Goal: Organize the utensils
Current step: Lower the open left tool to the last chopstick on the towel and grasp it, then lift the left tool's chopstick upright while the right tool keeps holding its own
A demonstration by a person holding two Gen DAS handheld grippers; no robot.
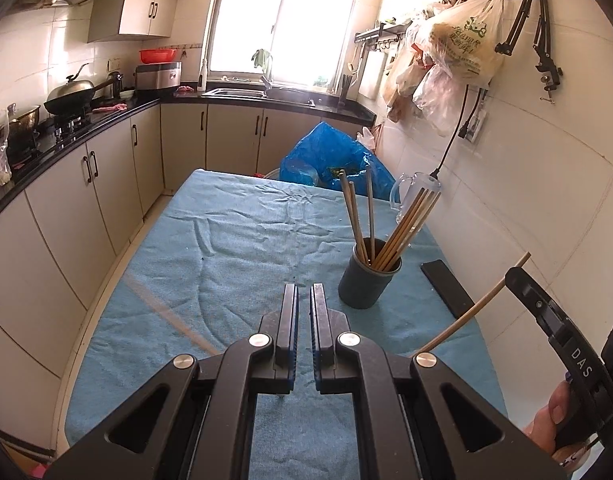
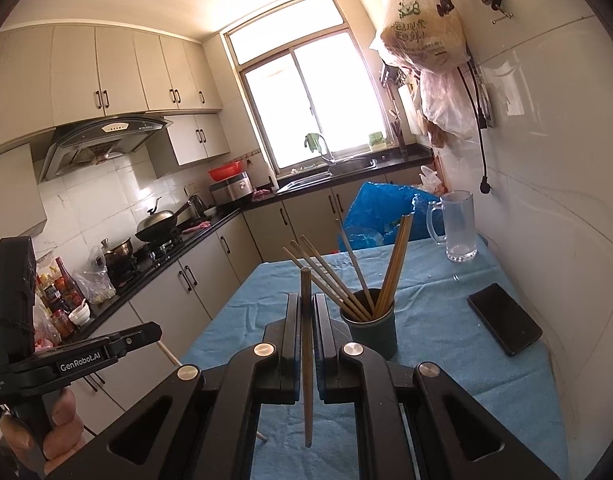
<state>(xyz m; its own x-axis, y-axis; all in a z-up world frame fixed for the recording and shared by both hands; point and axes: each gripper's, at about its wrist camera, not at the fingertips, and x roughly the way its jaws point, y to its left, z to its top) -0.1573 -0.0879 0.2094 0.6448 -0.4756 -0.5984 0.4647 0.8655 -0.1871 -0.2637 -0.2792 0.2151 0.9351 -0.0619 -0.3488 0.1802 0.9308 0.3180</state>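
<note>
A dark round holder cup (image 1: 368,278) stands on the blue tablecloth (image 1: 234,240), right of centre, with several wooden chopsticks (image 1: 410,228) upright in it. My left gripper (image 1: 304,292) hovers just left of the cup, its jaws almost together with nothing between them. In the right wrist view my right gripper (image 2: 305,302) is shut on one wooden chopstick (image 2: 306,360), held near its upper end, left of and before the cup (image 2: 372,334). That chopstick (image 1: 470,312) and the right gripper's finger (image 1: 546,312) show at the right of the left wrist view.
A black phone (image 2: 504,318) lies on the cloth (image 2: 446,360) right of the cup. A clear glass mug (image 2: 458,226) stands at the table's far right by the tiled wall. A blue plastic bag (image 1: 330,160) sits behind the table. Kitchen counter and cabinets (image 1: 86,184) run along the left.
</note>
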